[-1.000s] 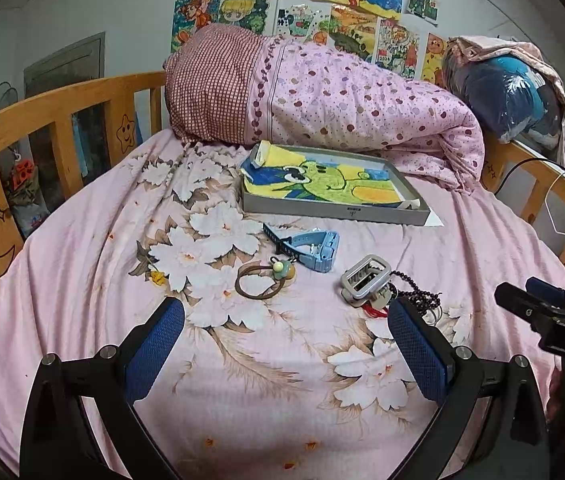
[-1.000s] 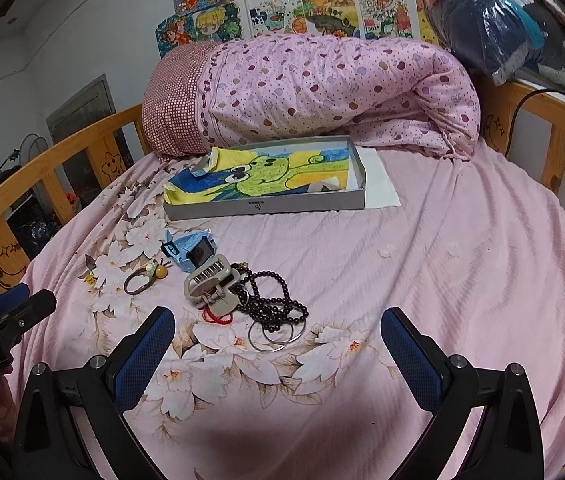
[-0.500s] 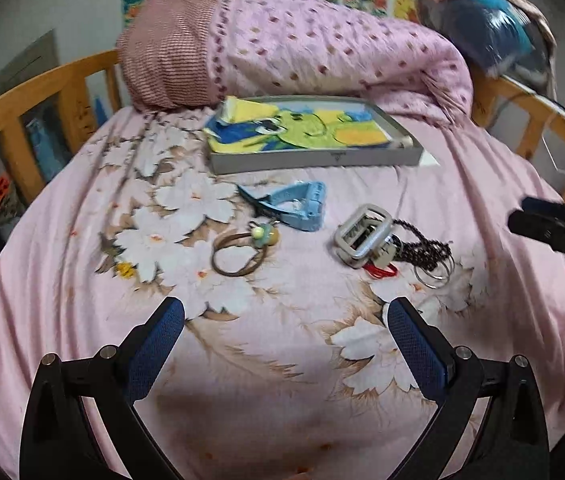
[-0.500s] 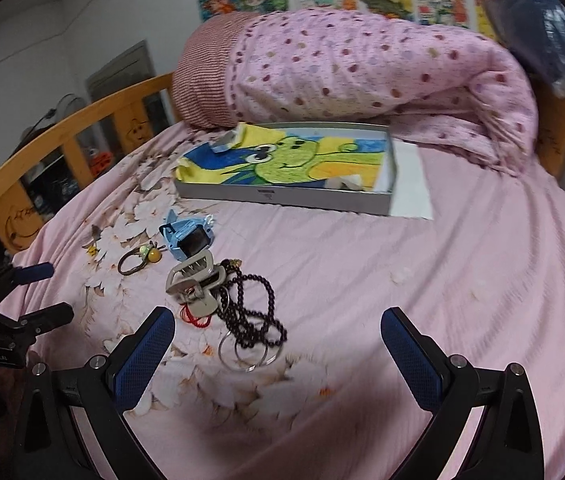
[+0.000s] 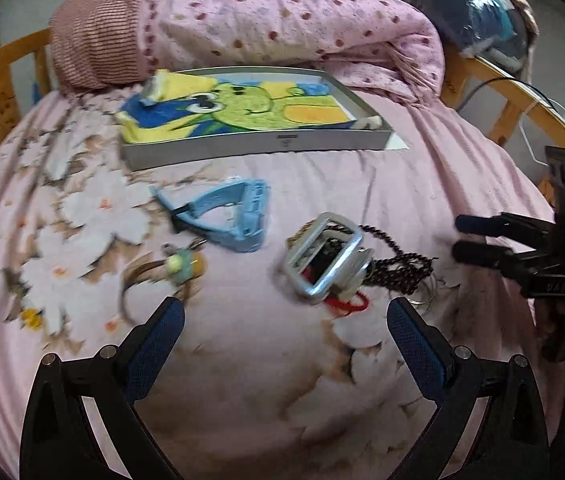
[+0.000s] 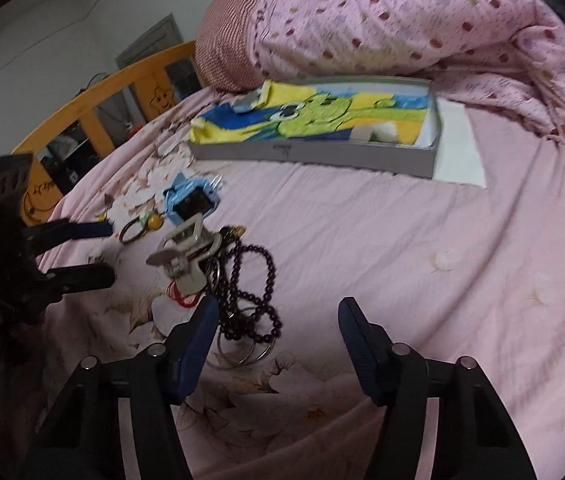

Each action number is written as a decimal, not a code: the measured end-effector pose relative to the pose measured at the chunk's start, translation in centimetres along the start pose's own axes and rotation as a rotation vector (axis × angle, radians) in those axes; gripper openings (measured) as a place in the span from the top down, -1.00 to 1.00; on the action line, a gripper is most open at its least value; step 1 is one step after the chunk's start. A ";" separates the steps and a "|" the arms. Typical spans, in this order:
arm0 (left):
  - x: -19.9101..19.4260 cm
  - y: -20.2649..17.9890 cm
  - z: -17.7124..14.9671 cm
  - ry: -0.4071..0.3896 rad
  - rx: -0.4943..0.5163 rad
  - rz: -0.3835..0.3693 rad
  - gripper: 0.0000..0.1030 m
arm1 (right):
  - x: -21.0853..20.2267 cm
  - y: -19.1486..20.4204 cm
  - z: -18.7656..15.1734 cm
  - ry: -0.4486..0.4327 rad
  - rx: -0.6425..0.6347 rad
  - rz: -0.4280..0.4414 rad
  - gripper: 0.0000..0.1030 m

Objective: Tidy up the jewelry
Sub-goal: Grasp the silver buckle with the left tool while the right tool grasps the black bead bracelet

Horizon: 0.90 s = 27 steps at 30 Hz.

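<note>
On the bed: a pink floral sheet (image 5: 282, 380) fills both views, with a rolled quilt (image 5: 282, 12) across the top of the frame.
Tray: a shallow grey tray (image 5: 258, 146) lined with a frog drawing sits in the upper middle of the left view, well apart from the jewelry.
Jewelry: one loose cluster at mid-frame. A blue watch (image 5: 238, 212) lies left of centre, a hair tie (image 5: 154, 280) with a small charm below and left of it, a silver clip (image 5: 324, 258) right of centre.
Tangle: dark beads (image 6: 248, 280), silver rings (image 6: 242, 350) and a red cord (image 6: 184, 298) lie touching one another, partly under the clip.
Left gripper (image 5: 282, 334): fingers spread wide and empty, low in its own view, just short of the clip and hair tie.
Right gripper (image 6: 278, 330): fingers parted and empty; the left finger (image 6: 196, 340) lies just beside the beads and rings.
Step in hand: probably the first approach, since every piece lies on the sheet and nothing is in the tray.
Next move: likely the right gripper shifts left so the beads sit between its fingers, then closes on the strand alone.
Caution: the beads may drag the rings or cord along; blur hides how tightly they are caught.
</note>
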<state>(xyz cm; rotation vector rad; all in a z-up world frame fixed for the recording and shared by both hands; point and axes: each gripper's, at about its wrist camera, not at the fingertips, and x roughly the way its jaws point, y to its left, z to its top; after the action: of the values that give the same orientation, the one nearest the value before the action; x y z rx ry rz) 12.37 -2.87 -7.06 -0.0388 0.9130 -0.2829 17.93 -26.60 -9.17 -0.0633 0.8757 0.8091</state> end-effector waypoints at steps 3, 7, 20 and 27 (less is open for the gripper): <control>1.1 -0.5 0.5 0.006 0.045 -0.027 -0.92 | 1.0 0.1 -0.1 0.034 -0.022 0.018 -0.16; 2.9 -0.5 1.3 0.010 0.080 -0.063 -0.92 | 1.9 0.0 -0.2 0.060 -0.021 0.026 -0.12; 6.1 0.5 2.6 0.066 0.075 -0.182 -0.23 | 3.0 0.1 -0.2 0.080 -0.043 0.052 0.41; 6.7 0.3 2.5 0.089 0.076 -0.184 0.02 | 3.2 1.3 -0.3 0.098 -0.077 0.053 0.79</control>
<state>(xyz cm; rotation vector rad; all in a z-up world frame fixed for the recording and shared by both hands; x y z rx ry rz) 18.21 -4.56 -10.75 -0.0403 0.9876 -0.4938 18.05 -23.88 -11.25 -0.1490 0.9415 0.8953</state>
